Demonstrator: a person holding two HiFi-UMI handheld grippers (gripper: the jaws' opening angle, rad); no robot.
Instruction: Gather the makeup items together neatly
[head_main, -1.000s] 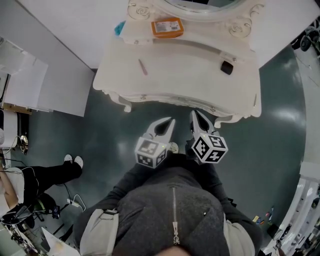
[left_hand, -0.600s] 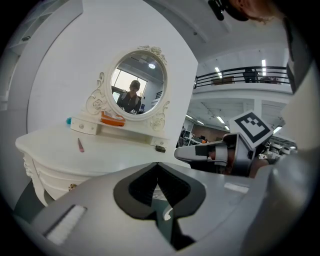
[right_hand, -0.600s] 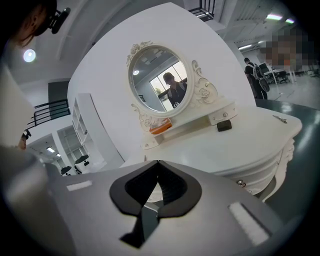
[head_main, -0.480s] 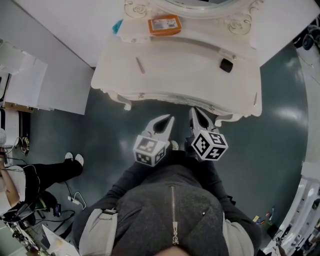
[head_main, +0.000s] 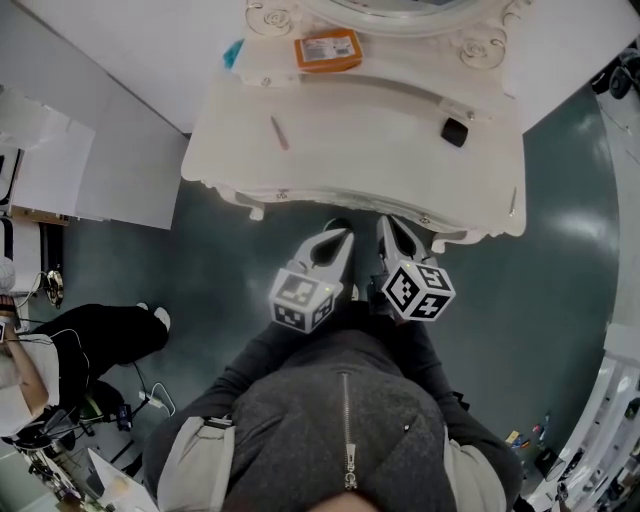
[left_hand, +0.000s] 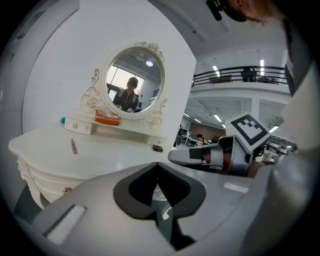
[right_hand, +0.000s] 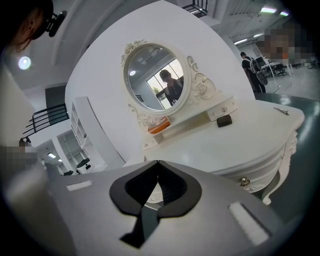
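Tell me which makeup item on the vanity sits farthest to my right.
The small black item, alone on the right of the tabletop. The pink stick lies far left, and the orange case sits further left too, under the mirror.

Cropped, hidden, tiny
Cut by the top edge: mirror (head_main: 400, 5); half behind shelf (head_main: 400, 72): teal item (head_main: 233, 55); too small to name: black item (head_main: 455, 132), pink stick (head_main: 280, 133).

Box (head_main: 327, 50) on rear shelf (head_main: 400, 75); stick (head_main: 279, 132) left, small case (head_main: 454, 132) right, on table (head_main: 370, 150).
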